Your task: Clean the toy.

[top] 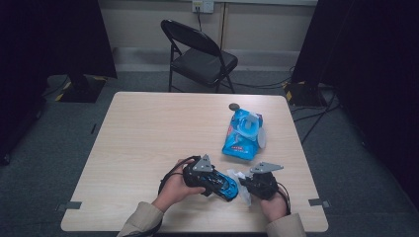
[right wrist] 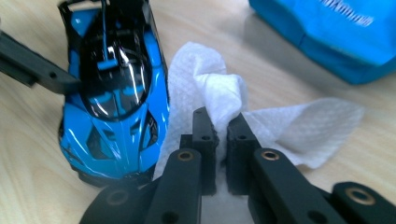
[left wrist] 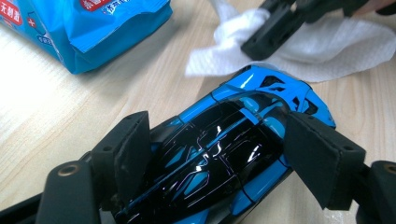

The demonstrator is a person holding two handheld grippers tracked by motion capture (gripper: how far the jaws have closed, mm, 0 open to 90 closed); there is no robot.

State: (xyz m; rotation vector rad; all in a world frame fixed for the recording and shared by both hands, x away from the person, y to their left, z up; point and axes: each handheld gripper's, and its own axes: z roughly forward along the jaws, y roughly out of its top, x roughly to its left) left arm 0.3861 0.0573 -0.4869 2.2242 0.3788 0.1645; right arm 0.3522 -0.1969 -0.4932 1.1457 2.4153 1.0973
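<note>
Your left tongs (left wrist: 217, 156) are clamped across the toy car (left wrist: 219, 158), pads on both flanks around the cabin, lower centre of the left gripper view. The car sits low over the worktop (top: 148, 133), bottom centre of the high view; can't tell if the wheels touch.

Your right tongs (right wrist: 217, 126) are pinched nearly closed on the white wipe (right wrist: 275, 128), just beside the car's nose.

Car: likely light, rigid plastic with a glossy shell, so slippery. Keep the grip on the flat sides, not the roof or thin spoiler bits.

Wipe: soft, limp, probably damp. Holding a bunched fold is fine; it'll drag and drape.

The blue wipes pack (top: 242, 136) lies near, up and right.
</note>
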